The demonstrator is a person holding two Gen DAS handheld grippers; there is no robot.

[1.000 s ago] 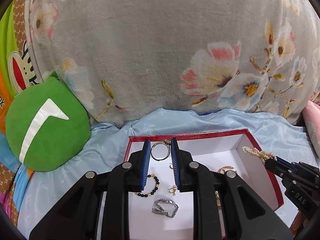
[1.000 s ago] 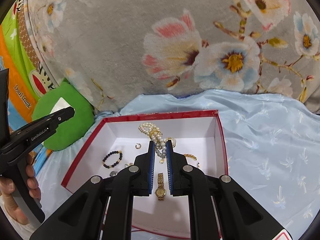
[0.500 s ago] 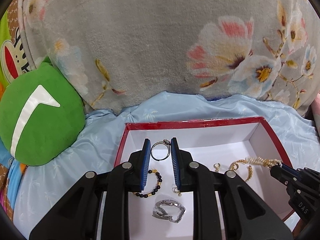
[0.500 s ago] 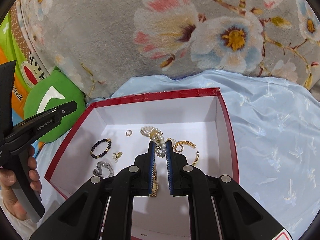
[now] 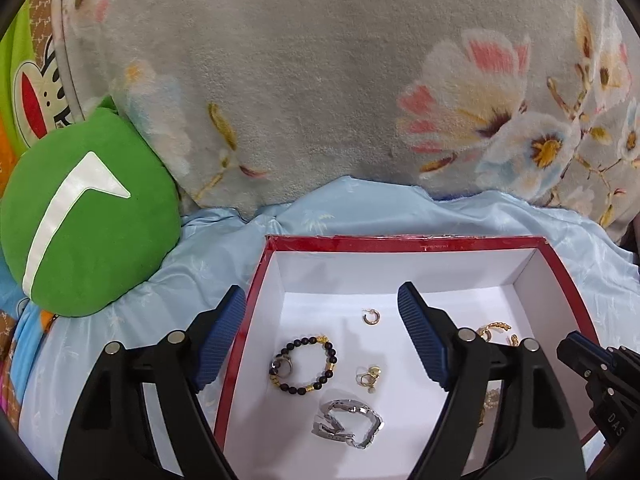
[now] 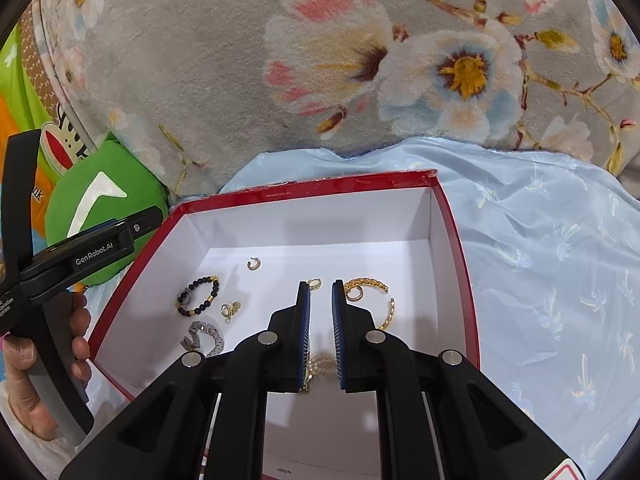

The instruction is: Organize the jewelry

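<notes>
Two fingers of my left tongs point(image 5: 320, 290) are spreading apart as I look along them, with nothing pinched between the blue pads. The left finger hangs outside the red box point(image 5: 400, 242), the right one over its white floor, so the box's left wall runs up between them. On that floor lies a black bead bracelet point(image 5: 332, 356) with a silver ring point(image 5: 282, 366) resting against its left side. Just right of it sit small gold earrings point(image 5: 370, 376), nearer me a silver link bracelet point(image 5: 348, 426), and farther back a single little hoop point(image 5: 371, 316). My right finger hides part of some gold pieces point(image 5: 494, 328). The box rests on a pale blue sheet point(image 5: 224, 248), with a green cushion point(image 5: 88, 216) to the left and a flowered grey blanket point(image 5: 320, 80) behind.

From my right tongs point(image 6: 320, 283) I see the pads drawn close, only a narrow slit left. The tips carry nothing; low in the slit a pale beaded strand point(image 6: 320, 364) shows, and I cannot tell whether the pads pinch it or it lies on the floor below. A gold chain bangle point(image 6: 368, 282) lies just right of the tips. At the left edge my hand point(image 6: 24, 380) grips the other handle, beside the box wall.
</notes>
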